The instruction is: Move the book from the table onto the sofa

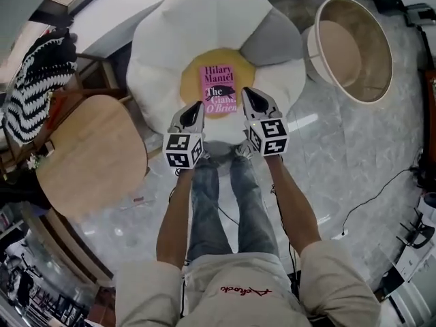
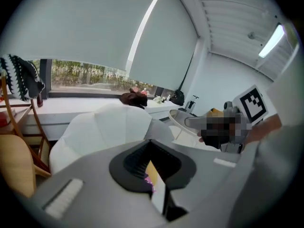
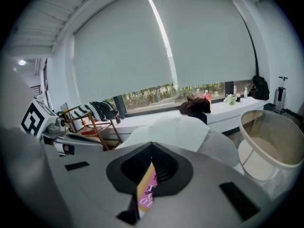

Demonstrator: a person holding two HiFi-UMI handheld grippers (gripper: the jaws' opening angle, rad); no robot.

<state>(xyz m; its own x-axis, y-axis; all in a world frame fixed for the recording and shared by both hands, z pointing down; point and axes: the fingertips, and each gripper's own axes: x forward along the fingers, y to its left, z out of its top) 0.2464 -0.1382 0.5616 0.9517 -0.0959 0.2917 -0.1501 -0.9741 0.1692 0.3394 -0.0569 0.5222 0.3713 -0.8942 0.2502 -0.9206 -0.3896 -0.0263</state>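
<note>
Room: grey marble floor (image 1: 340, 182), with a long window, a pale roller blind (image 3: 156, 46) and a white sill well ahead of the fingers in both gripper views. Item one, the sofa (image 1: 170, 39): a white, petal-shaped seat with one grey petal and a yellow centre (image 1: 191, 80), directly ahead of and below both sets of fingers. Item two, the book (image 1: 219, 87): pink cover with black and white lettering, which I see from the head view over that yellow centre, its near edge between my two grippers. Left gripper (image 1: 193, 111): fingers closed on the book's near left corner; in its own view the page edge stands pinched between the black pads. Right gripper (image 1: 253, 99): fingers likewise clamped on the near right corner, with a strip of pink cover showing between its pads. I cannot tell from these views whether the book's far edge touches the cushion. Item three, the desk (image 1: 88, 152): round with a wooden top, well to the left of the left fingers and apart from the sofa. Item four: a wooden chair (image 1: 82, 80) beyond the desk with a black-and-white striped garment (image 1: 37, 87) draped on it. Item five: a large beige tub (image 1: 354, 46), off to the right of the right fingers, beside the sofa. Item six: a dark cable (image 1: 375, 196) trailing on the floor behind the right fingers.
</note>
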